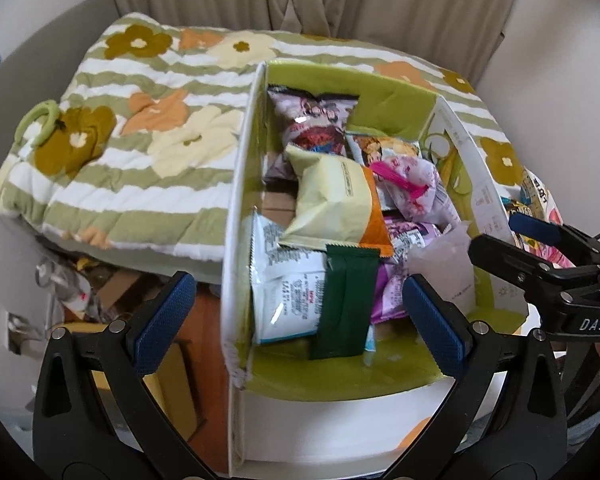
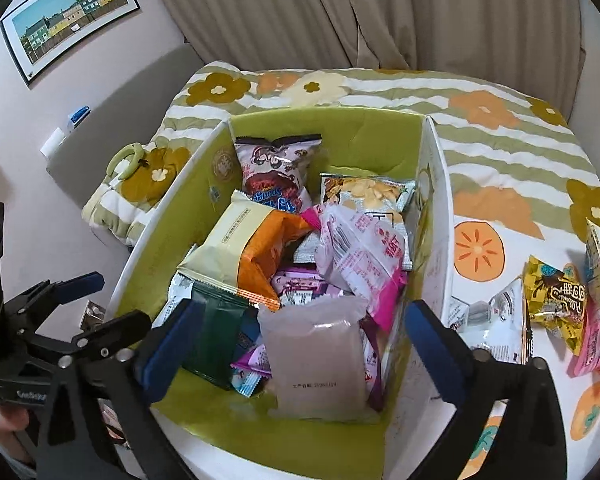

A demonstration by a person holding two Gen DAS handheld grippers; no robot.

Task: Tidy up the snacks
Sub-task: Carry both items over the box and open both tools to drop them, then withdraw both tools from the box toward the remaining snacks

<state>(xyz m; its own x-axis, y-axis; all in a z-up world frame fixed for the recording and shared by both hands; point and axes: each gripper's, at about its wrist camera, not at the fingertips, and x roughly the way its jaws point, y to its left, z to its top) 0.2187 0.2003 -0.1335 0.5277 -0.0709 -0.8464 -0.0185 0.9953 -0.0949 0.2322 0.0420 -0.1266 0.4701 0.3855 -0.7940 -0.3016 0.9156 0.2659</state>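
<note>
inside the green-lined box [image 2: 376,148] on the flowered quilt [image 2: 500,148], snack packets lie piled, a pale pink packet [image 2: 320,364] nearest. the right gripper [image 2: 300,344] hangs over it, jaws spread wide, gripping nothing. the left gripper [image 1: 296,316] at the box's near left wall also gapes empty. more packets [image 2: 556,300] lie right of the box.

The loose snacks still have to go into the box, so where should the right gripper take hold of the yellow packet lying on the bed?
Probably the crimped top edge of the yellow packet. It lies right of the box, tilted among other packets, and its puffed middle looks too bulky. The right gripper, open and empty, could come from above, with the jaws across that flat seam.
</note>
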